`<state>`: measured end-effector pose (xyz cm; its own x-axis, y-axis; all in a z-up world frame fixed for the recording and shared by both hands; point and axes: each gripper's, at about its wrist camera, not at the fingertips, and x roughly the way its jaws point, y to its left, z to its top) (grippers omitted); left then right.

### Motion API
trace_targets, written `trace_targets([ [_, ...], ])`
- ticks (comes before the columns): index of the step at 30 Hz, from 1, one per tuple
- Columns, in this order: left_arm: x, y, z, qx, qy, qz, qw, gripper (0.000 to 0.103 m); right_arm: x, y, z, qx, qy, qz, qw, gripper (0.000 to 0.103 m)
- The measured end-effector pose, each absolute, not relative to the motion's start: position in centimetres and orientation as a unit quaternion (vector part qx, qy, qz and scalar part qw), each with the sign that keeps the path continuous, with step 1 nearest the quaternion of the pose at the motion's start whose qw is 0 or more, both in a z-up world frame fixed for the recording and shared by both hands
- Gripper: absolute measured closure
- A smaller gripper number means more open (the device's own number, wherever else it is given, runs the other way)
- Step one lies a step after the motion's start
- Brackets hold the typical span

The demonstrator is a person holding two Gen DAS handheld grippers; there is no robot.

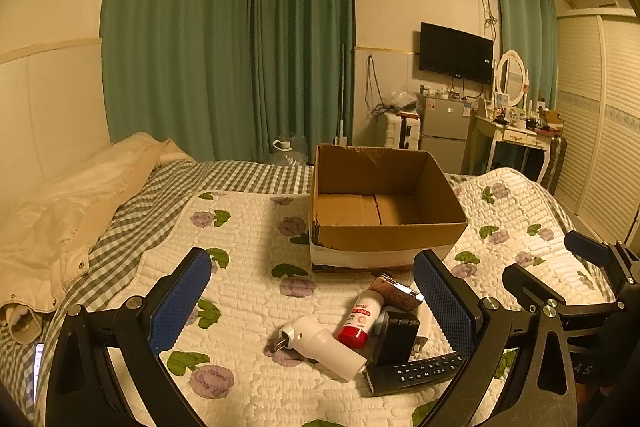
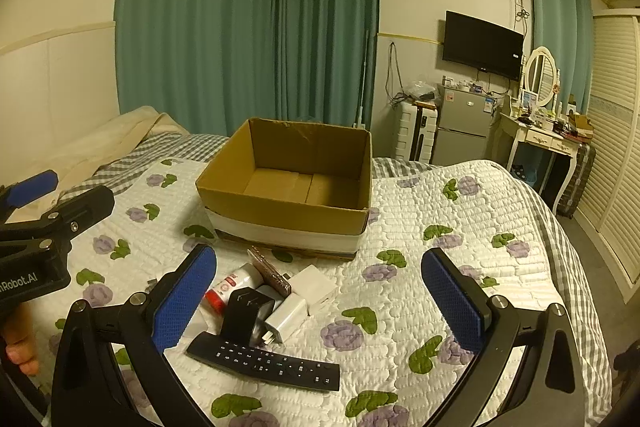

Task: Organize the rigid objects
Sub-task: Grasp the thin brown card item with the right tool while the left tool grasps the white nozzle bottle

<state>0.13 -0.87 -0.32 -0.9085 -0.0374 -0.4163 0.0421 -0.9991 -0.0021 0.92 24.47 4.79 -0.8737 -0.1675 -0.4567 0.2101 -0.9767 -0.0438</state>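
Observation:
An open, empty cardboard box (image 1: 384, 223) (image 2: 288, 195) sits on the quilted bed. In front of it lies a pile: a white plug-in device (image 1: 320, 345), a red-and-white tube (image 1: 360, 319) (image 2: 230, 287), a patterned phone (image 1: 396, 291) (image 2: 269, 270), a black charger (image 1: 398, 339) (image 2: 244, 315), a black remote (image 1: 416, 373) (image 2: 264, 365), a white charger (image 2: 286, 319) and a white box (image 2: 314, 285). My left gripper (image 1: 312, 301) is open above the pile. My right gripper (image 2: 320, 303) is open, just right of the pile.
A cream duvet (image 1: 72, 211) lies on the left of the bed. Green curtains (image 1: 224, 43) hang behind. A fridge (image 2: 464, 127), dressing table (image 2: 540, 135) and wardrobe (image 2: 616, 131) stand at the right. Each view shows the other gripper at its edge.

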Motion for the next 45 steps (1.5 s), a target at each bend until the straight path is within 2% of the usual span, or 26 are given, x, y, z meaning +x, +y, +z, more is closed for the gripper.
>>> trace_targets([
  [7,-0.9,-1.1,-0.7,0.222,0.002,-0.975,0.035,0.0,-0.4,23.6,4.5,0.248,0.063,-0.958,0.133,0.0],
  [11,-3.0,-2.3,-2.8,0.257,0.007,-0.964,0.065,0.0,-3.2,22.6,2.6,0.273,0.102,-0.944,0.155,0.0],
  [13,-4.0,-3.1,-4.1,0.276,0.014,-0.958,0.077,0.0,-5.3,21.7,1.0,0.301,0.124,-0.93,0.17,0.005],
  [14,-4.4,-3.3,-4.7,0.285,0.015,-0.955,0.083,0.0,-6.1,21.3,0.4,0.311,0.127,-0.925,0.179,0.011],
  [17,-5.5,-3.7,-6.6,0.314,0.01,-0.944,0.101,0.0,-9.1,19.9,-1.7,0.347,0.14,-0.903,0.209,0.018],
  [22,-6.4,-3.8,-8.7,0.348,-0.001,-0.931,0.11,0.001,-13.2,18.1,-4.8,0.394,0.162,-0.875,0.231,0.041],
  [25,-6.5,-3.5,-9.1,0.358,-0.008,-0.927,0.11,0.002,-14.8,17.6,-6.3,0.418,0.167,-0.861,0.238,0.061],
  [27,-6.4,-3.2,-9.3,0.361,-0.012,-0.926,0.11,0.002,-15.3,17.4,-7.0,0.427,0.157,-0.854,0.255,0.079],
  [30,-6.2,-2.5,-9.3,0.366,-0.02,-0.924,0.106,0.002,-14.8,17.1,-7.2,0.423,0.155,-0.851,0.271,0.087],
  [35,-5.7,-1.1,-9.4,0.383,-0.028,-0.918,0.101,0.003,-12.7,18.6,-4.0,0.372,0.139,-0.877,0.27,0.093],
  [38,-5.8,-0.3,-10.2,0.402,-0.028,-0.909,0.104,0.003,-11.4,19.5,-2.1,0.347,0.135,-0.889,0.268,0.093],
  [45,-8.1,0.0,-12.6,0.449,0.011,-0.888,0.101,0.003,-11.3,20.6,-2.1,0.352,0.115,-0.891,0.262,0.093],
])
